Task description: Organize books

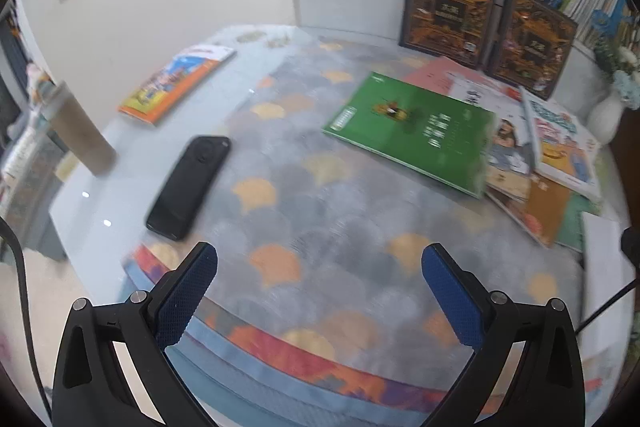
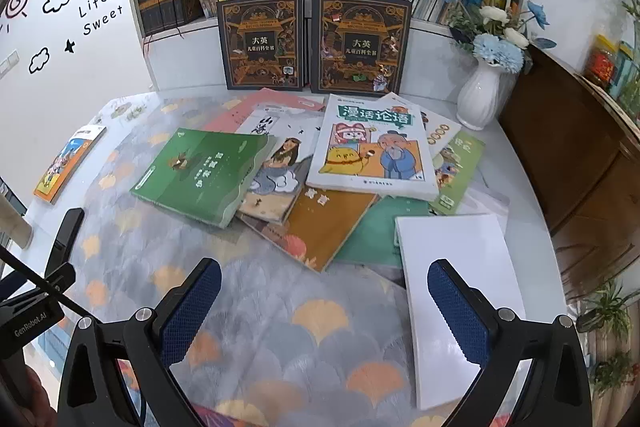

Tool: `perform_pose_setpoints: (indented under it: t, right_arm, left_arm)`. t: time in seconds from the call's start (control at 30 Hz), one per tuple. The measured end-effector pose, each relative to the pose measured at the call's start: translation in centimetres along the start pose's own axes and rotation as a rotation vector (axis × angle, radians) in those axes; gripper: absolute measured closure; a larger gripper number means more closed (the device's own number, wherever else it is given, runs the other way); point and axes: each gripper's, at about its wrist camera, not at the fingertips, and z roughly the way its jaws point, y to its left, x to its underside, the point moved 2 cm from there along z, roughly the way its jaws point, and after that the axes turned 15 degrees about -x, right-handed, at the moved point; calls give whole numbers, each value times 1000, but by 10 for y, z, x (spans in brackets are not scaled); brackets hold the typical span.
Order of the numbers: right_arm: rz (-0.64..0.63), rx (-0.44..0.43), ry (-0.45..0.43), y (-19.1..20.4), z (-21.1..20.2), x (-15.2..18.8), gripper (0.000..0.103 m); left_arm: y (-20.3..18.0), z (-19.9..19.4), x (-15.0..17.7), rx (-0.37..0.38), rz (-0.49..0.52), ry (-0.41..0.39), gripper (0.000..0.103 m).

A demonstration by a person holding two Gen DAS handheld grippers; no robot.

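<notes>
A loose pile of books (image 2: 320, 179) lies on the table (image 2: 516, 163), green book (image 2: 204, 173) at its left edge. Both claws hover short of it, the right gripper (image 2: 324, 311) and the left gripper (image 1: 319, 293) spread wide, empty. A white book (image 2: 456, 267) lies under the right one's finger.

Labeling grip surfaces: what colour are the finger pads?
Blue, textured pads on black frames; clearest in the right wrist view.
</notes>
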Motion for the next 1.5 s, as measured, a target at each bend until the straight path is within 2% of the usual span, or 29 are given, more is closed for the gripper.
perform_pose_setpoints:
  t: [0.27, 0.33, 0.43, 0.57, 0.63, 0.7, 0.8, 0.87, 0.93, 1.0, 1.03, 1.17, 1.27, 1.4, 1.5]
  right_arm:
    - [-113, -119, -60, 14, 41, -36, 0]
    - [-135, -144, -34, 15, 59, -50, 0]
    - [-144, -213, 52, 12, 97, -77, 0]
    - [-171, -273, 109, 10, 145, -107, 1]
    - [-190, -298, 156, 13, 171, -120, 6]
    - [-207, -319, 202, 17, 199, -129, 17]
    - [-206, -353, 263, 22, 236, -139, 26]
    - [-200, -367, 282, 23, 254, -147, 27]
    - [-206, -368, 296, 25, 269, -154, 29]
    - [-209, -383, 317, 26, 284, -161, 37]
    - [-210, -390, 329, 27, 291, -164, 37]
    - [-246, -389, 383, 33, 312, -165, 39]
    - [-271, -400, 402, 37, 316, -160, 40]
    - [-264, -451, 428, 40, 305, -147, 43]
    - [-219, -528, 462, 39, 287, -128, 43]
  left_arm:
    - [-17, 44, -27, 58, -15, 52, 2]
    - [-28, 57, -32, 93, -24, 73, 2]
    - [-47, 82, -39, 162, -35, 132, 7]
    - [-64, 108, -44, 190, -34, 186, 10]
    - [-68, 118, -46, 207, -42, 206, 10]
    - [-70, 126, -48, 228, -55, 223, 10]
    - [-74, 136, -50, 262, -60, 243, 10]
    - [-78, 140, -51, 305, -56, 246, 10]
    - [-81, 142, -52, 308, -52, 241, 10]
    - [-84, 147, -52, 307, -54, 247, 10]
    - [-84, 149, -52, 308, -59, 253, 10]
    - [-87, 158, -50, 329, -84, 286, 14]
    - [-89, 160, -51, 329, -76, 280, 14]
    - [-90, 162, -53, 346, -63, 272, 15]
    - [-88, 164, -55, 378, -50, 270, 15]
